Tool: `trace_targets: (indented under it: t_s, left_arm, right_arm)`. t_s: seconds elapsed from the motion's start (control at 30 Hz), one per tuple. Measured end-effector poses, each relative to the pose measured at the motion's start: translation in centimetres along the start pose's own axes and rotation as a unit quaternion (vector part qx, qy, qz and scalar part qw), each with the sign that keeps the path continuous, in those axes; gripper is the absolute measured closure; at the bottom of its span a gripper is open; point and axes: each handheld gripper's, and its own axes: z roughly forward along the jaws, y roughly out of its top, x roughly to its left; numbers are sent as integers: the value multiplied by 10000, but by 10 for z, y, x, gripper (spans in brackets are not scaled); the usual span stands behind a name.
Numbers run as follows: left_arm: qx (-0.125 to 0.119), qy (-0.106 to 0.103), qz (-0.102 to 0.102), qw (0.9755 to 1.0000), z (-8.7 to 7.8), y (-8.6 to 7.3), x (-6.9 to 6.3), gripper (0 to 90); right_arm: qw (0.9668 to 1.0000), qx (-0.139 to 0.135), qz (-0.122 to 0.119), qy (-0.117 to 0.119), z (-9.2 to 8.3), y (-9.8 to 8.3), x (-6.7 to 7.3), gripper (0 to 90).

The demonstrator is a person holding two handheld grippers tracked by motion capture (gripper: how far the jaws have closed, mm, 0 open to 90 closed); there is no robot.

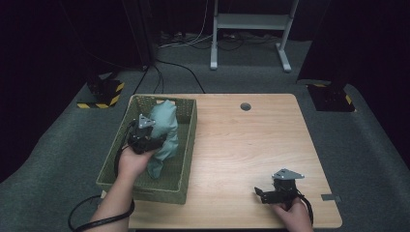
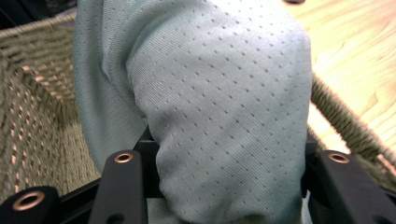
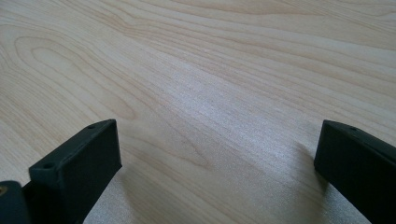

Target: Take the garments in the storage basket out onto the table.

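A pale green dotted cloth (image 1: 164,133) hangs bunched over the woven green basket (image 1: 186,145) at the table's left. My left gripper (image 1: 151,142) is shut on the cloth and holds it up above the basket floor. In the left gripper view the cloth (image 2: 219,102) bulges out between both black jaws, with the basket's wall (image 2: 32,102) behind it. Near the table's front right edge my right gripper (image 1: 259,193) rests low, its jaws wide apart. The right gripper view has bare wood (image 3: 201,93) between those two jaws.
The wooden table (image 1: 246,145) has a round cable hole (image 1: 245,106) near its far edge and a grey tape strip (image 1: 331,197) at the front right. Beyond it stand a white frame's legs (image 1: 249,34) and yellow-black striped bases (image 1: 101,94) on grey carpet.
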Motion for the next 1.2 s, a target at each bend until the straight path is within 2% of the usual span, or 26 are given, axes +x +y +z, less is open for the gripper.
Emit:
trace_targets:
  t_s: [0.2, 0.43, 0.6, 1.2]
  left_arm:
    - [-284, 97, 99, 9995, -12, 8, -6, 488]
    - [-605, 155, 213, 9978, -25, 13, -12, 487]
    - [-853, 209, 172, 9960, -33, 15, -13, 488]
    - [-1636, 303, 137, 9860, -69, 27, -16, 488]
  right_arm:
    - [10000, 0, -2, -1, 0, 0, 0, 2]
    - [10000, 4, -13, -11, 0, 0, 0, 2]
    - [10000, 2, -9, -6, 0, 0, 0, 2]
    - [10000, 3, -10, -8, 0, 0, 0, 2]
